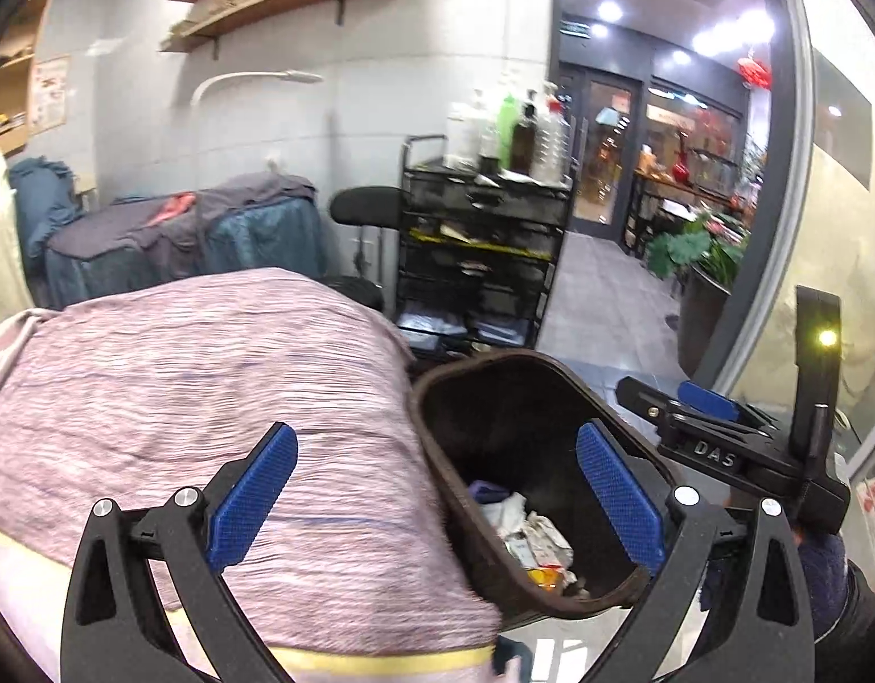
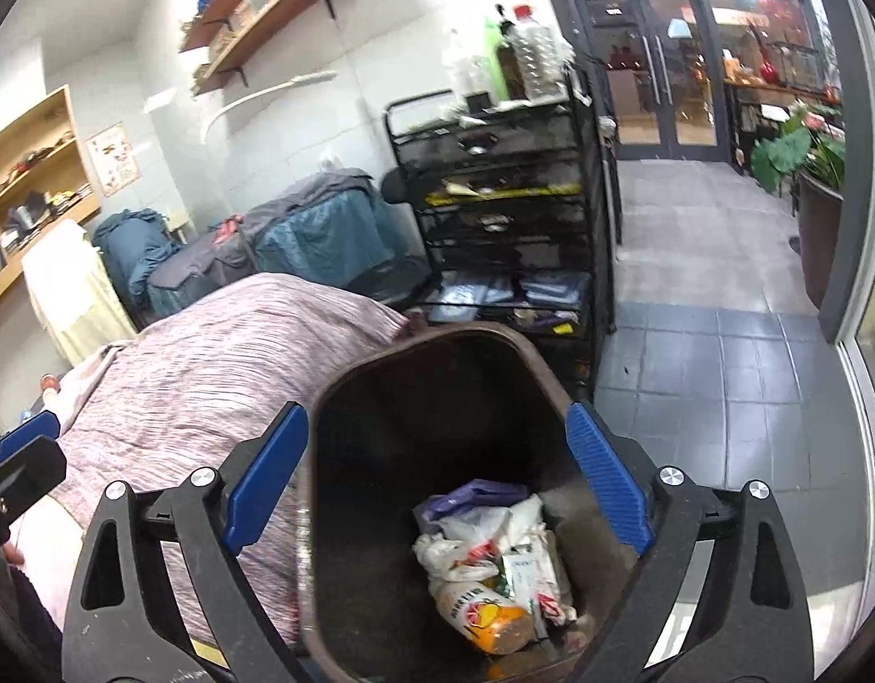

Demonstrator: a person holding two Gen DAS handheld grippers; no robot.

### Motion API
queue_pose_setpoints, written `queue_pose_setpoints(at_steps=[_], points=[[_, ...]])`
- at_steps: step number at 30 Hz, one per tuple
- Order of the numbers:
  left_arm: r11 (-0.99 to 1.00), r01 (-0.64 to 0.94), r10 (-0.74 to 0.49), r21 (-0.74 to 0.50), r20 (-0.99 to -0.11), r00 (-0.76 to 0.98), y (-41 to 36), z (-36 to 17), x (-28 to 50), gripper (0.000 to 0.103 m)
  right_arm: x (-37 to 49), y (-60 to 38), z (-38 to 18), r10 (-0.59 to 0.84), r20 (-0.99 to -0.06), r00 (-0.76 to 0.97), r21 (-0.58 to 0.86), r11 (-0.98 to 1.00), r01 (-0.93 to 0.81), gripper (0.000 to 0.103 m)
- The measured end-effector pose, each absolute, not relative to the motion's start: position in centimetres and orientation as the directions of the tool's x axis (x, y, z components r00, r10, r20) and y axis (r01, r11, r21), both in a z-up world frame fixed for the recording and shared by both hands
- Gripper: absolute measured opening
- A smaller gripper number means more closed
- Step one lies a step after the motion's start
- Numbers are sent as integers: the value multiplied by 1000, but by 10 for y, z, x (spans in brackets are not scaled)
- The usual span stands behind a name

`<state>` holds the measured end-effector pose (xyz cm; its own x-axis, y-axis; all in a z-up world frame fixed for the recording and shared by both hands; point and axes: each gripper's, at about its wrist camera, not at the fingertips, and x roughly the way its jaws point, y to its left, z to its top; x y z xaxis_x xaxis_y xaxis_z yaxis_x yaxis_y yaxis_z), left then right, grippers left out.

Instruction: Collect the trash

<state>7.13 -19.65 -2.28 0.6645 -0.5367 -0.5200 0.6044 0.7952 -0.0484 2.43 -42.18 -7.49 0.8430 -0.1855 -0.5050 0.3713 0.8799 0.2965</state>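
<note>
A dark brown trash bin [image 2: 414, 336] stands on the floor beside the bed, its mouth facing up at me. Inside lie crumpled white bags, a purple wrapper and an orange-labelled packet [image 2: 488, 614]; the same trash [image 1: 534, 535] shows in the left wrist view. My right gripper [image 2: 437, 415] hangs open above the bin's mouth, with nothing held between its blue pads [image 2: 608, 478]. My left gripper [image 1: 437, 438] is open too, over the bin's rim [image 1: 437, 398] and the bed's edge, and holds nothing. The right gripper also appears side-on at the right of the left wrist view.
A bed with a pink striped cover [image 1: 198, 375] fills the left. A black mesh cart [image 2: 505, 227] topped with bottles stands behind the bin. Grey tiled floor [image 2: 722, 387] runs right toward glass doors and a potted plant [image 2: 807, 171]. Wall shelves hang above.
</note>
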Motion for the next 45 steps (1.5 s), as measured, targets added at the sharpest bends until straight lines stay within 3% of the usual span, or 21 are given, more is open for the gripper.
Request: queue_pose_setpoints(at_steps=[7, 24, 45], points=[[856, 513, -478, -71, -488, 730, -153, -19, 71, 97, 21, -380, -58, -145, -428, 892, 263, 924, 277, 97], [951, 308, -288, -23, -428, 857, -82, -21, 61, 97, 7, -290, -39, -58, -344, 937, 162, 979, 120, 97], [973, 225, -223, -41, -390, 894, -52, -19, 46, 97, -3, -263, -37, -29, -328, 944, 112, 991, 70, 97]])
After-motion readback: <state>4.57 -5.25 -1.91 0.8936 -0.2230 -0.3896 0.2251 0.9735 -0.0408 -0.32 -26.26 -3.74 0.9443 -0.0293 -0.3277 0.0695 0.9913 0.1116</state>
